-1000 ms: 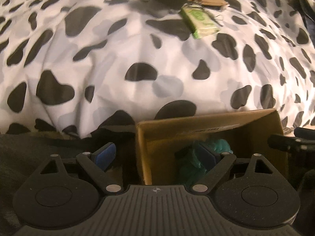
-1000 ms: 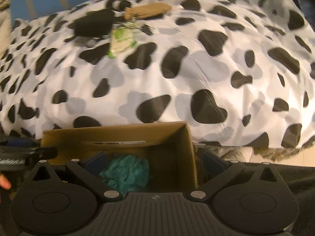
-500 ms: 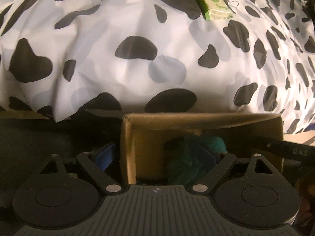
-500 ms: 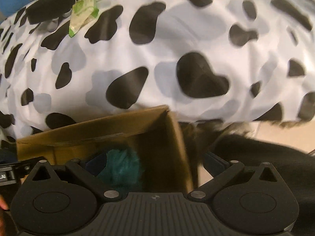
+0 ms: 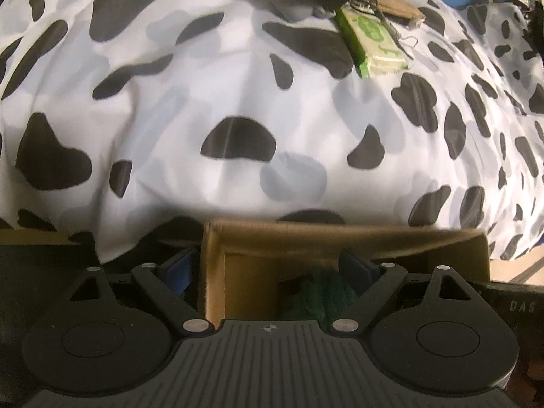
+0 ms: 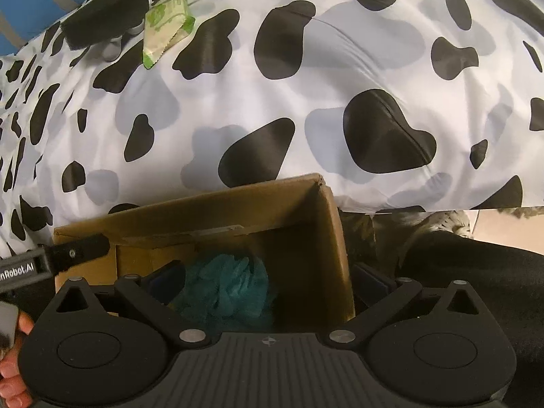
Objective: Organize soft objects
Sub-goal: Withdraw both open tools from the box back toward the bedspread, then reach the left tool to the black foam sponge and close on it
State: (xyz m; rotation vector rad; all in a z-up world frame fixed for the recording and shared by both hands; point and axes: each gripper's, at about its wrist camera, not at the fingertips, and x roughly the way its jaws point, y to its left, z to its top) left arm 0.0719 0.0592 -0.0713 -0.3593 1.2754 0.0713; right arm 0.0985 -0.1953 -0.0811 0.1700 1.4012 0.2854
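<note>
The left gripper [image 5: 268, 268] is straddling the left wall of the open brown cardboard box [image 5: 238, 272], jaws spread wide and gripping nothing. The right gripper [image 6: 268, 280] is likewise straddling the box's right wall, fingers wide apart and empty. Both have sunk lower over the last second, so the box rim is now sitting higher between the fingers. Inside the box, the teal ruffled soft puff [image 6: 227, 289] is lying loose on the bottom, which suggests that item is stowed and the box itself may be lifted next. Farther off, on the cow-print white and black bedcover [image 6: 272, 102], a green and white soft packet [image 5: 374, 44] is lying beside a black pouch [image 6: 105, 20].
</note>
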